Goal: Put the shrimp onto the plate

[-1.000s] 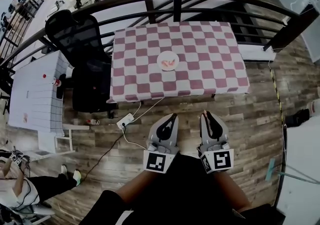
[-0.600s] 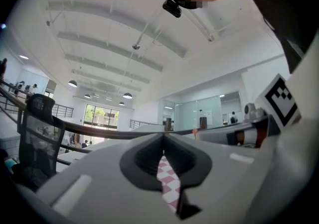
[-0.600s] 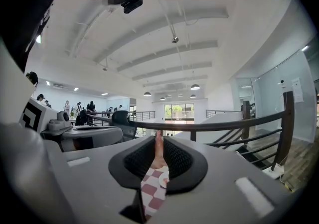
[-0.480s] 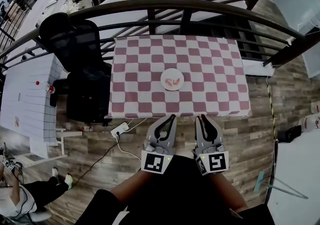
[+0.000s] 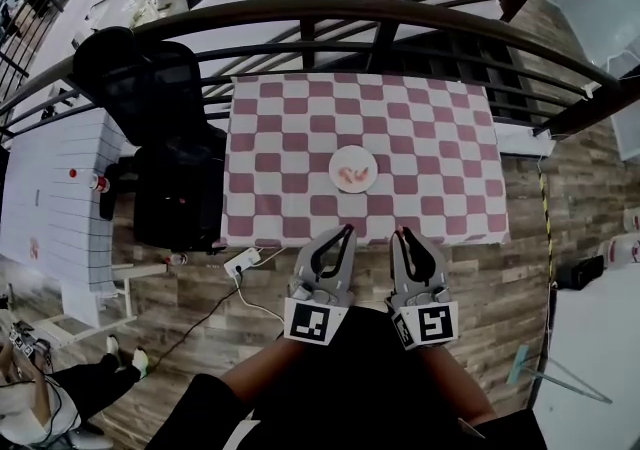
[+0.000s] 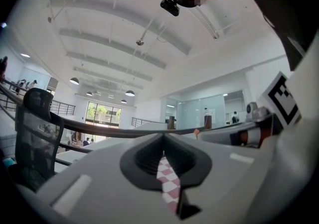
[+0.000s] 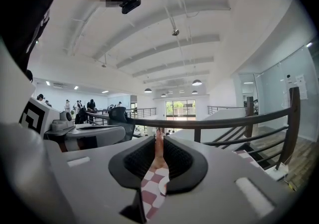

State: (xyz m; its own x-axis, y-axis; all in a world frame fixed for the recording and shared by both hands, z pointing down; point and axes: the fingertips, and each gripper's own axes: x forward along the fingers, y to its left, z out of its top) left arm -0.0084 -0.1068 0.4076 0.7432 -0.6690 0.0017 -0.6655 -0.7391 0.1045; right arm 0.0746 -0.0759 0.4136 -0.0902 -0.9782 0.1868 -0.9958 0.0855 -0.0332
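A white plate [image 5: 353, 169] rests near the middle of the pink-and-white checkered table [image 5: 430, 148] in the head view, with pink shrimp [image 5: 350, 176] lying on it. My left gripper [image 5: 346, 231] and right gripper [image 5: 401, 232] are held side by side close to my body, just short of the table's near edge. Both are shut and hold nothing. In the left gripper view the shut left gripper [image 6: 162, 137] shows only a sliver of checkered cloth through its slot. The right gripper [image 7: 158, 136] looks the same in the right gripper view.
A dark curved railing [image 5: 350, 10] runs behind the table. A black office chair [image 5: 140, 73] and a black bag [image 5: 178, 196] stand at the table's left. A white power strip [image 5: 243, 261] with cables lies on the wood floor. A white side table [image 5: 50, 188] is far left.
The table and plate have come nearer and lower in the head view. Both grippers keep the same shut pose in front of my body.
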